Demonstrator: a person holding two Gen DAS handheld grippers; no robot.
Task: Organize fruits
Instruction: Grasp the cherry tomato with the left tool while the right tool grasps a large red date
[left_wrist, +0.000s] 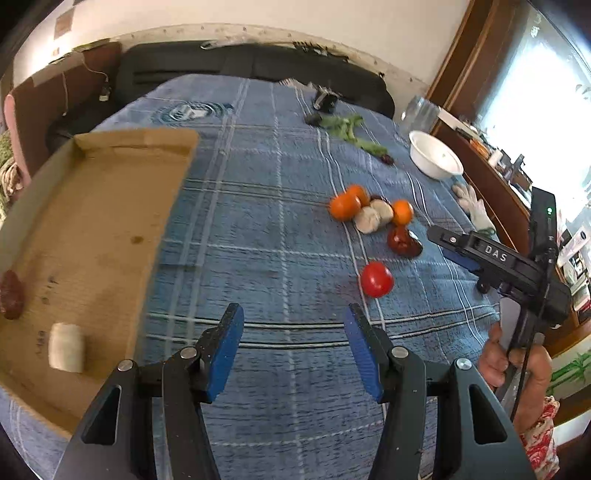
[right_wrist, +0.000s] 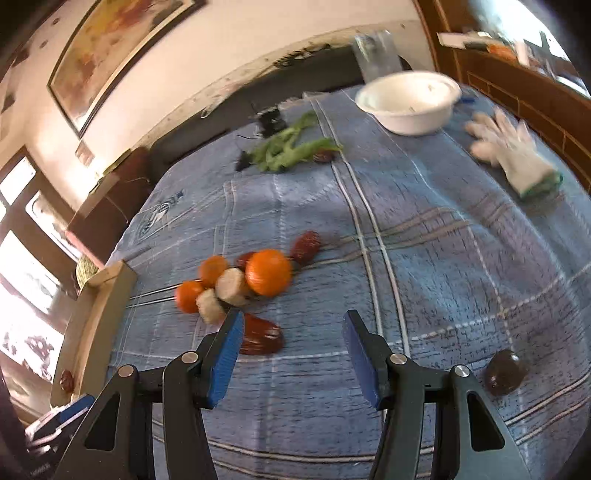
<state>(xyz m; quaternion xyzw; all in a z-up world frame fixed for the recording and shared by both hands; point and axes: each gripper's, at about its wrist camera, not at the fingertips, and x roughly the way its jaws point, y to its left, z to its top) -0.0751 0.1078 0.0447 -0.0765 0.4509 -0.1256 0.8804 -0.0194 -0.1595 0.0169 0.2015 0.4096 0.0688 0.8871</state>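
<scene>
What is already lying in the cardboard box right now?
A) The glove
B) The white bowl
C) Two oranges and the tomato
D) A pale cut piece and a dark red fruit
D: the left wrist view shows a pale cut piece and a dark red fruit on the floor of the cardboard box; the oranges are on the blue cloth.

A blue plaid cloth (left_wrist: 280, 229) carries a cardboard tray (left_wrist: 110, 206), fruit cluster (left_wrist: 373, 214), white bowl (left_wrist: 436, 155), glove (left_wrist: 476, 206).
</scene>
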